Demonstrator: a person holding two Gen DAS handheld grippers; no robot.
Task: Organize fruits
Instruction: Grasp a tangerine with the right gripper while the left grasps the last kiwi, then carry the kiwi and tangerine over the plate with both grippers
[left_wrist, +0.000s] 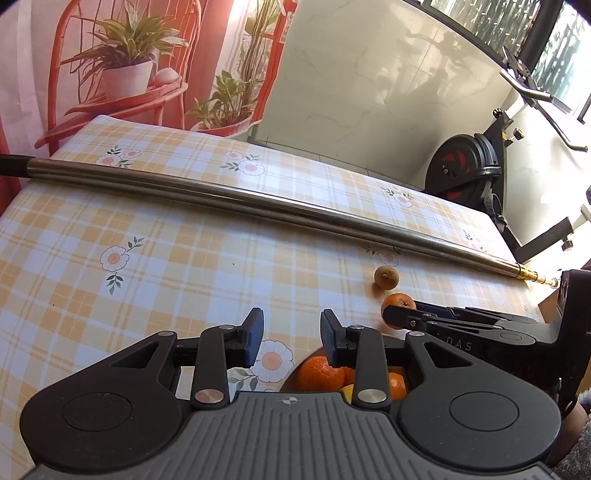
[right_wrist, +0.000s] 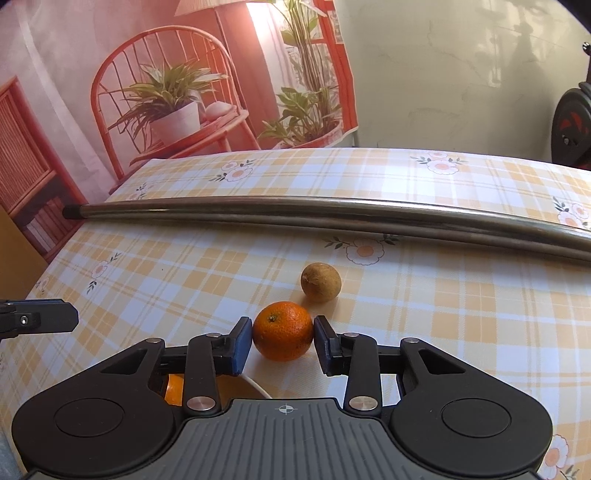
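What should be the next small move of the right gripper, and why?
Probably lift. The right gripper has both pads against the orange on the tablecloth, and the bowl of oranges sits nearby.

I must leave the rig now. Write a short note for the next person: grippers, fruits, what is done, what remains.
Right gripper: shut on the loose orange, which still sits on the tablecloth.
Left gripper: jaws apart, nothing between them, hanging over the bowl.
Brown fruit: on the cloth just beyond the orange, apart from it.
Done: several oranges lie in the bowl.
Left: lift the gripped orange into the bowl, then probably the brown fruit.
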